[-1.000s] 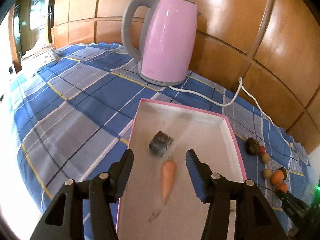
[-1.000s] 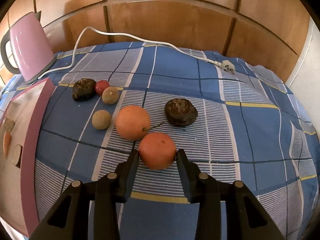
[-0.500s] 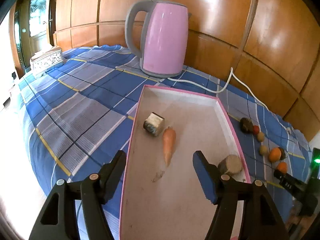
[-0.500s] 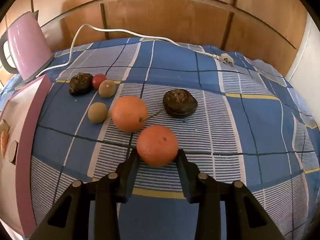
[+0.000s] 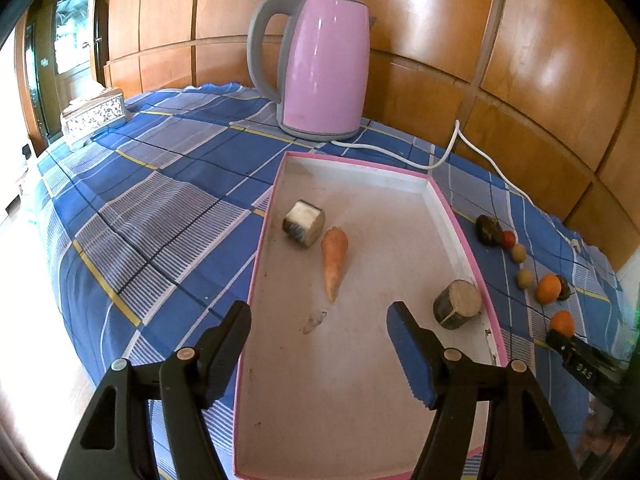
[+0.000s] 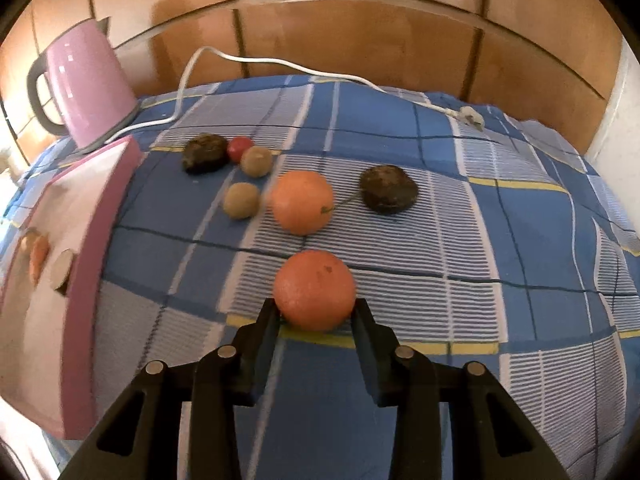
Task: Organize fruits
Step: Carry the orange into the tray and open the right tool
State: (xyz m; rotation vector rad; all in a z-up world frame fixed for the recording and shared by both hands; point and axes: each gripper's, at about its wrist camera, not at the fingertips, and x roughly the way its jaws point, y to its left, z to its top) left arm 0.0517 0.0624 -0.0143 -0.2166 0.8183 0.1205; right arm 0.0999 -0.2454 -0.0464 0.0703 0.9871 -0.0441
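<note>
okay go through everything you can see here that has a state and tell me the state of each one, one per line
Left claw: open, empty, above the tray.
Right claw: shut on the near orange.
Far orange: loose on the cloth.
Pink tray: open, holds a carrot and two cut chunks.
Kettle: upright, lid shut.
Plug: unplugged, lying on the cloth.

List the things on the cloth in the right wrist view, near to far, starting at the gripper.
right gripper → near orange → far orange → red fruit → kettle
</note>
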